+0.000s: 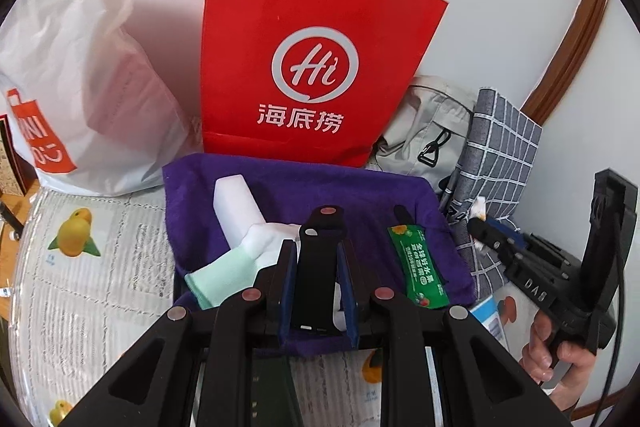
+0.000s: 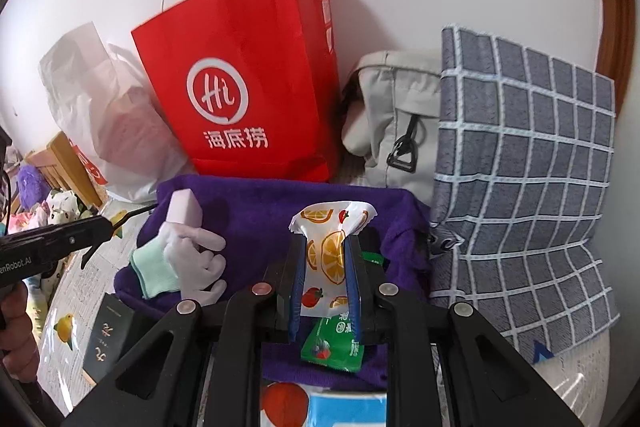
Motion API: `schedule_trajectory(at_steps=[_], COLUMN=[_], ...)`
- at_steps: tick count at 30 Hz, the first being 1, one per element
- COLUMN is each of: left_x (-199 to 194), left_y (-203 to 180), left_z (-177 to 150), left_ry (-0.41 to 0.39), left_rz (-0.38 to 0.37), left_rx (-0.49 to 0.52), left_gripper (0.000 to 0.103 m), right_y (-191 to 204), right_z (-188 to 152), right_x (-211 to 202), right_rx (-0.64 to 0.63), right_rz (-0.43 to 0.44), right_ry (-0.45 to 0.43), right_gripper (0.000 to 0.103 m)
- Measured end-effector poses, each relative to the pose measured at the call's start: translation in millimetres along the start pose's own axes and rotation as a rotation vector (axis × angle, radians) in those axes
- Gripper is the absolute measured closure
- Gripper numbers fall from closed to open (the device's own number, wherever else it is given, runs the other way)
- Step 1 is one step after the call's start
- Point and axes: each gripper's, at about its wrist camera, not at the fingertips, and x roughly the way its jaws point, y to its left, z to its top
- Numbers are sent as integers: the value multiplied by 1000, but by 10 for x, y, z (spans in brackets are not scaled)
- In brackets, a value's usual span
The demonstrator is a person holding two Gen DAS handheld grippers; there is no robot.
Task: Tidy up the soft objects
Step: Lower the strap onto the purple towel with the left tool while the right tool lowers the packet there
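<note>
Left hand-held gripper (image 1: 316,267) nearly closed, clamping a black strap (image 1: 318,259). Right hand-held gripper (image 2: 325,267) nearly closed on an orange-print packet (image 2: 326,259). Purple towel (image 1: 360,195) lies just ahead of both, carrying white glove (image 2: 196,263) and green sachet (image 1: 416,267).

White shopping bag (image 1: 80,75) cut off at left edge; green packet (image 2: 336,343) partly hidden behind right hand-held gripper (image 2: 326,291); plush toys (image 2: 32,195) too small/blurred to ID.
</note>
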Motion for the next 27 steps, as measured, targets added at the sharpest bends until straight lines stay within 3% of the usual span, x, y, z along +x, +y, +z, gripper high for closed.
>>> schedule_trajectory(at_steps=[13, 27], left_x=[430, 829], left_y=[16, -8], left_z=[12, -75], left_ry=[77, 205], left_rz=[-22, 18], left_rx=[24, 25], left_gripper=[83, 82], right_y=[-138, -97], right_z=[-134, -311], right_x=[478, 831], right_rx=[14, -8], right_rz=[39, 57], right_ry=[140, 286], right_gripper=[84, 81])
